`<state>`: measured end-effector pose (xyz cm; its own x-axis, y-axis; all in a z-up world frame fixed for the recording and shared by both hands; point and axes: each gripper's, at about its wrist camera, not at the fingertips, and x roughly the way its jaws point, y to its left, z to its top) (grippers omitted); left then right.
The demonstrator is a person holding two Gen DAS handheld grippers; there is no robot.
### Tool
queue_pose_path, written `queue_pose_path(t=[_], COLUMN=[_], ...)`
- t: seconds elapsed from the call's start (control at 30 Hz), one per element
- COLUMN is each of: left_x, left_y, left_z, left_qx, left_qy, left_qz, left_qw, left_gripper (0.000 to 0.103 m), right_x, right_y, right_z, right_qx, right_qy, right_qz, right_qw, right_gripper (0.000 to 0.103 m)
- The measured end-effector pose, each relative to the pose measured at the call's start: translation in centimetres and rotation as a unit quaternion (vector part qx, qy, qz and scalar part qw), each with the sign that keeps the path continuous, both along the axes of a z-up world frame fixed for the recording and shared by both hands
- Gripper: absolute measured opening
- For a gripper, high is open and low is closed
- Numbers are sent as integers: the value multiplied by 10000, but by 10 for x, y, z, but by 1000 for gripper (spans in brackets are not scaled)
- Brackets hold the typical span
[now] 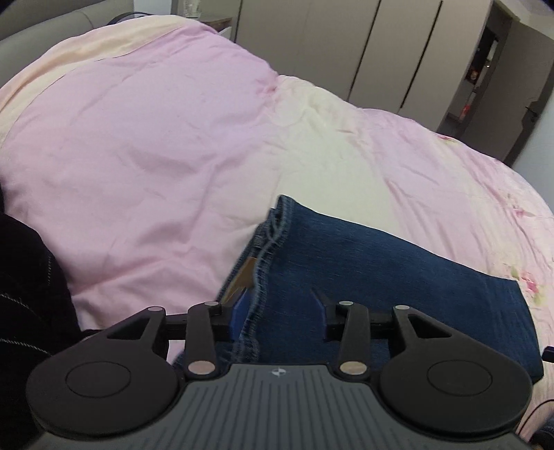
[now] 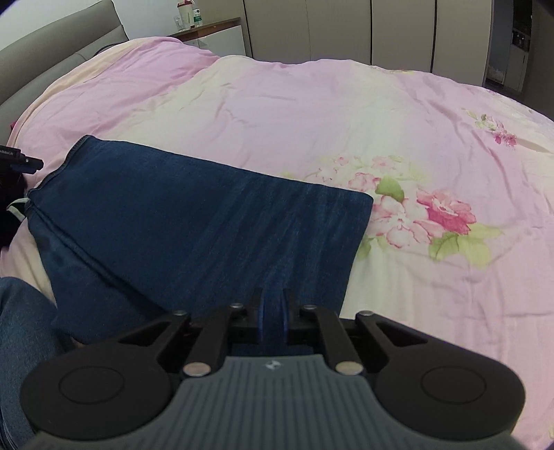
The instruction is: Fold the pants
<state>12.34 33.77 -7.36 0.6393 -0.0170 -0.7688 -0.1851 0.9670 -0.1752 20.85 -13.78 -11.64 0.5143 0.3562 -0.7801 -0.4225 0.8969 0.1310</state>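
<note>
The jeans (image 2: 194, 211) are folded into a thick denim slab on the bed's pink floral duvet (image 2: 311, 114), which is soft and gives way underneath. Denim's heavy, floppy, not slippery, so I'd grab the stitched hem at 11 o'clock. Left gripper (image 1: 282, 316) jaws are spread around the edge; right gripper (image 2: 272, 313) jaws are pinching a fold. Grey wardrobe (image 2: 398, 31) at 12 o'clock.

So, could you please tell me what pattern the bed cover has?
Pink and cream cover with pink roses and green leaves, clearest in the right wrist view.
</note>
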Motion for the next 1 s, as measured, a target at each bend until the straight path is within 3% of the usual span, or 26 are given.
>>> queue_pose_path(t=[0.1, 0.2, 0.27, 0.33, 0.47, 0.57, 0.7, 0.87, 1.0], left_x=[-1, 3, 7, 10, 13, 0, -11, -13, -13], left_y=[-18, -17, -12, -16, -33, -61, -111, -188, -230], left_z=[-21, -53, -69, -75, -56, -35, -19, -23, -39], left_qx=[222, 410, 325, 488, 967, 1342, 1042, 563, 631], left_qy=[184, 469, 568, 660, 812, 573, 452, 845, 1192], left_qz=[-205, -56, 65, 31, 66, -288, -1183, -2417, -3117], left_qw=[9994, 9980, 9978, 9966, 9920, 9889, 9865, 9650, 9406], left_gripper=[45, 30, 28, 28, 28, 28, 28, 28, 28], right_x=[-15, -18, -17, -16, -16, -25, -37, -48, -63], right_y=[-2, -5, -9, -10, -6, -5, 3, 55, 80], right_z=[-11, -30, -42, -50, -46, -30, -10, -2, -9], right_qx=[-151, -270, -201, -154, -355, -335, 352, 517, 885], right_qy=[-34, 83, 241, 307, 315, 263, 312, 262, 689], right_qz=[-70, -94, -148, -154, -66, -75, 148, 838, 1326], right_qw=[9999, 9996, 9994, 9993, 9989, 9991, 9988, 9948, 9848], right_gripper=[4, 4, 3, 3, 3, 9, 9, 9, 9])
